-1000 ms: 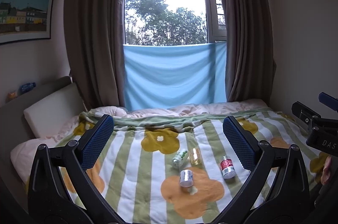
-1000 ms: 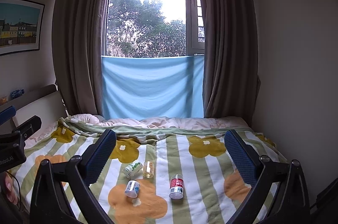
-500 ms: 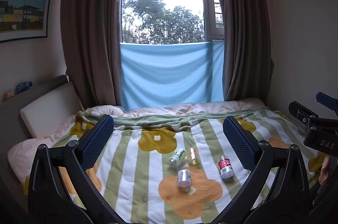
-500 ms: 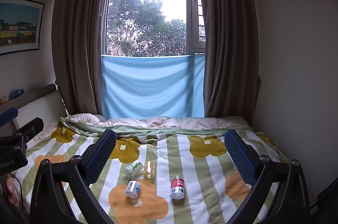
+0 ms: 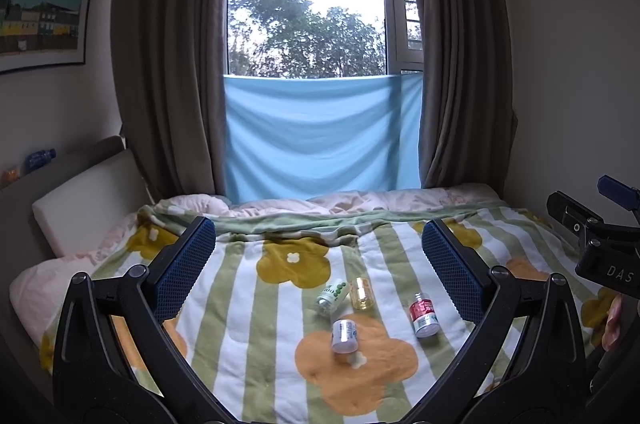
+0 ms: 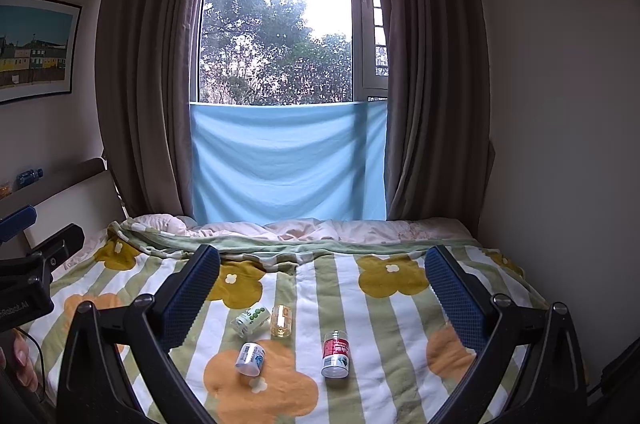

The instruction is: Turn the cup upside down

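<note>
Several small cups lie on a flowered, striped blanket (image 5: 248, 304). In the left wrist view there is a red-labelled cup (image 5: 423, 314), a white and blue cup (image 5: 344, 335), a green-dotted cup (image 5: 331, 297) and a clear amber cup (image 5: 361, 293). The right wrist view shows the same red cup (image 6: 336, 353), white and blue cup (image 6: 250, 358), green-dotted cup (image 6: 251, 320) and amber cup (image 6: 281, 321). My left gripper (image 5: 318, 268) is open and empty, well short of the cups. My right gripper (image 6: 322, 284) is open and empty too, above the blanket.
A pillow (image 5: 86, 200) and headboard stand at the left. A window with brown curtains and a blue cloth (image 5: 320, 136) is behind the bed. A wall (image 6: 560, 144) runs along the right side. The right gripper's body (image 5: 600, 248) shows at the left view's right edge.
Both views have shifted slightly; the cups sit a little lower and closer in the left view. Nothing was grasped or moved on the blanket.
</note>
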### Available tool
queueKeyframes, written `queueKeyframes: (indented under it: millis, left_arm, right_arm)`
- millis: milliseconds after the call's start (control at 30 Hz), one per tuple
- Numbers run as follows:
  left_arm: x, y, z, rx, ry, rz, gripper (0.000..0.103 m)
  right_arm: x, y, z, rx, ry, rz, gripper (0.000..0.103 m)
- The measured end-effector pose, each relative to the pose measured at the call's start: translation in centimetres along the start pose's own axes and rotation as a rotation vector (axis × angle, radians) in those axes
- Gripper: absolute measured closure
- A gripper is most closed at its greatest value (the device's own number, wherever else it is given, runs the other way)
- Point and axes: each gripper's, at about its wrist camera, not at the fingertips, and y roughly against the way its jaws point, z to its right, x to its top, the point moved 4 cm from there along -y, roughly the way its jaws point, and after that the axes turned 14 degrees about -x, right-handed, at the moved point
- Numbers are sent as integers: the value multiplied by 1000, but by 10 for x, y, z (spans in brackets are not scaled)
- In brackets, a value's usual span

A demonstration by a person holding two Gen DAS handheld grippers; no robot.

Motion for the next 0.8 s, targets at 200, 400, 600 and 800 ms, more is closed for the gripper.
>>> queueKeyframes:
  millis: [200, 400, 600, 800]
  left_arm:
    - [-1, -2, 0, 1, -2, -1, 0]
    - [-2, -3, -2, 2, 0, -4, 0]
    - [-3, -16, -8, -1, 10, -31, 0]
    - [-10, -31, -17, -4, 30, -79, 0]
  right_arm:
    - [-1, -2, -1, 0, 0, -3, 1]
    - [-2, -4, -2, 2, -2, -6, 1]
    - [-5, -11, -7, 6, 0, -21, 1]
    - [-11, -31, -20, 19, 4, -58, 1]
